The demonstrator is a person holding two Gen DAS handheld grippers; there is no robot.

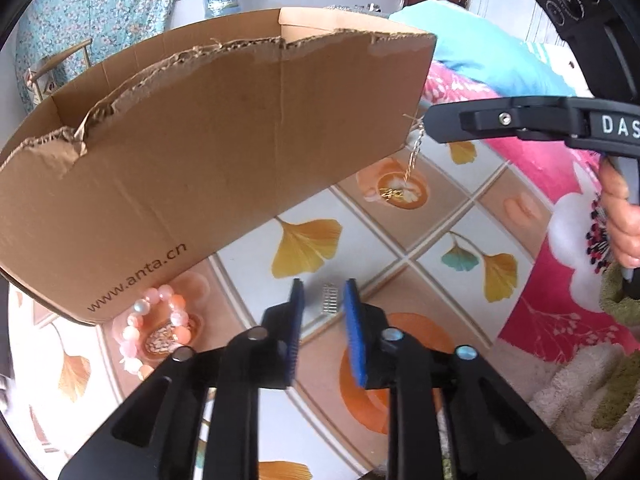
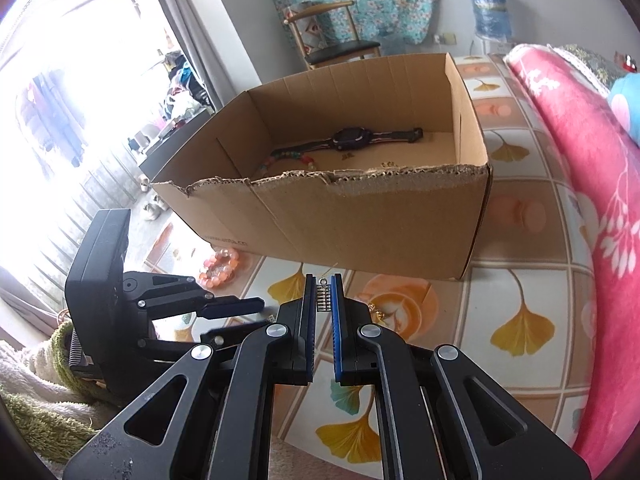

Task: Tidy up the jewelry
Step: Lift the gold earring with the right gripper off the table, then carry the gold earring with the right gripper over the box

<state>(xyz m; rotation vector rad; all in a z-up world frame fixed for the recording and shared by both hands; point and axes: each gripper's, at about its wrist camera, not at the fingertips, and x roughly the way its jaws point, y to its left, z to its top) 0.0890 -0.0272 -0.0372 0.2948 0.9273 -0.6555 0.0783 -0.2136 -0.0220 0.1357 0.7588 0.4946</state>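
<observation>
My right gripper [image 2: 323, 278] is shut on a thin gold and silver chain [image 2: 324, 298], pinched between its blue pads. In the left wrist view this chain [image 1: 414, 156] hangs from the right gripper [image 1: 430, 120] beside the box corner, its lower end resting on the cloth. My left gripper [image 1: 324, 282] stands open low over the table, with a small silver piece [image 1: 330, 300] lying on the cloth between its tips. A pink bead bracelet [image 1: 156, 328] lies by the cardboard box [image 2: 360, 220]. Inside are a dark watch [image 2: 352, 138] and a coloured bead string [image 2: 288, 160].
The table wears a ginkgo-leaf patterned cloth [image 2: 520, 328]. A pink flowered blanket [image 2: 580, 160] rises along the right. A fluffy green and white towel [image 2: 36, 392] lies under the left hand. A chair [image 2: 332, 36] stands behind the box, whose near wall has a torn rim.
</observation>
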